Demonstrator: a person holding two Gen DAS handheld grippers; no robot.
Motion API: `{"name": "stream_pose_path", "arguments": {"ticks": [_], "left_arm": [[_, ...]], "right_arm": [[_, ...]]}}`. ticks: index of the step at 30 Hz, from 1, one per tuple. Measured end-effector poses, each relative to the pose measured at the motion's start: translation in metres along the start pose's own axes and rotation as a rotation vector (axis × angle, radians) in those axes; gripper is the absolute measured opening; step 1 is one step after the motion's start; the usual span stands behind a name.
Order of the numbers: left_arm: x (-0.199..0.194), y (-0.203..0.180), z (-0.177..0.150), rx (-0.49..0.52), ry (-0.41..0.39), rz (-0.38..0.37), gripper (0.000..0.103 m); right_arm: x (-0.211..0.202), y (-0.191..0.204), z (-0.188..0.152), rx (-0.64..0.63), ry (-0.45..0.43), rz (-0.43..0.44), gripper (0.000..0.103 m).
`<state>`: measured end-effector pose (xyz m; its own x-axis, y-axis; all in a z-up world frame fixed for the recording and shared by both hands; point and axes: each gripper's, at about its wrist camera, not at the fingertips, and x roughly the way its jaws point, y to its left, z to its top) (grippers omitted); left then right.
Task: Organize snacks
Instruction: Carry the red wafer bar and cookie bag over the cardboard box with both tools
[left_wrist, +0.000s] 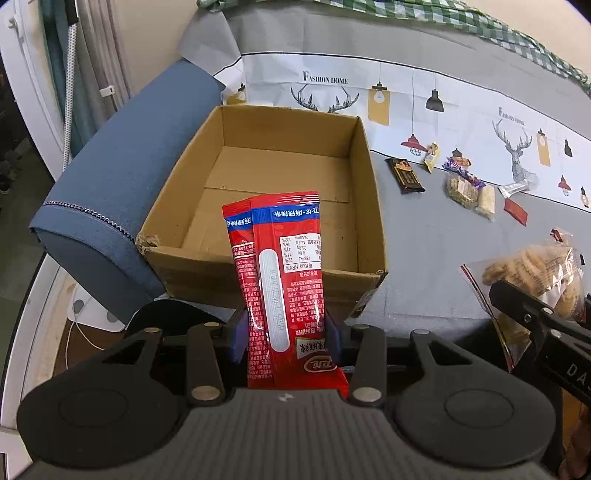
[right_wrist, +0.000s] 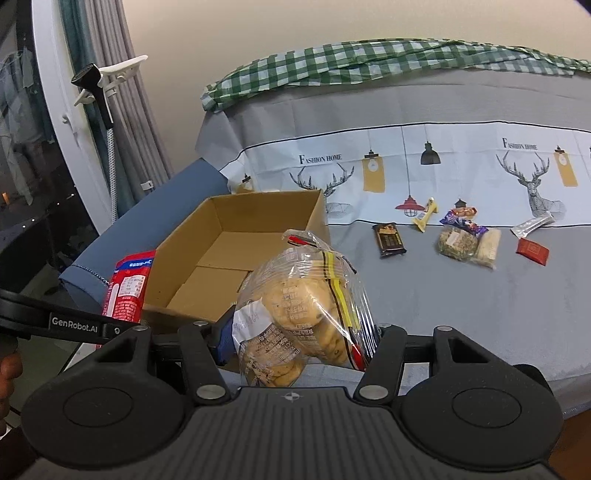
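Left wrist view: the left hand-held gripper (left_wrist: 286, 332) is clenched on two red snack sachets (left_wrist: 282, 266), held upright just before the near wall of an empty cardboard box (left_wrist: 364, 192) on a bed w/ grey cover (left_wrist: 443, 258). Right wrist view: the right hand-held gripper (right_wrist: 295, 345) is clamped on a clear bag of cookies (right_wrist: 295, 306), near the box's right corner. For a clean drop, each load should be carried over the rim & lowered inside before release, one at a time, w/o nudging the box. Small snacks (right_wrist: 458, 240) lie well apart to the right.
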<state>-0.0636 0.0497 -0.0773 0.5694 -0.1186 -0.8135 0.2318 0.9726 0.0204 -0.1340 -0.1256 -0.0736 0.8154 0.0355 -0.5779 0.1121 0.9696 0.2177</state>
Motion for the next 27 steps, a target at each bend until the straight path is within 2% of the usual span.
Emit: {"name": "stream_pose_path", "arguments": {"ticks": [17,27], "left_arm": [[0.017,0.01,0.006,-0.008,0.021,-0.001,0.047],[0.038,0.03,0.043,-0.025,0.016,-0.004,0.047]], "right_arm": [[0.017,0.014,0.005,-0.07,0.038,-0.007,0.059],[0.052,0.033,0.021,-0.141,0.066,0.006,0.06]]}}
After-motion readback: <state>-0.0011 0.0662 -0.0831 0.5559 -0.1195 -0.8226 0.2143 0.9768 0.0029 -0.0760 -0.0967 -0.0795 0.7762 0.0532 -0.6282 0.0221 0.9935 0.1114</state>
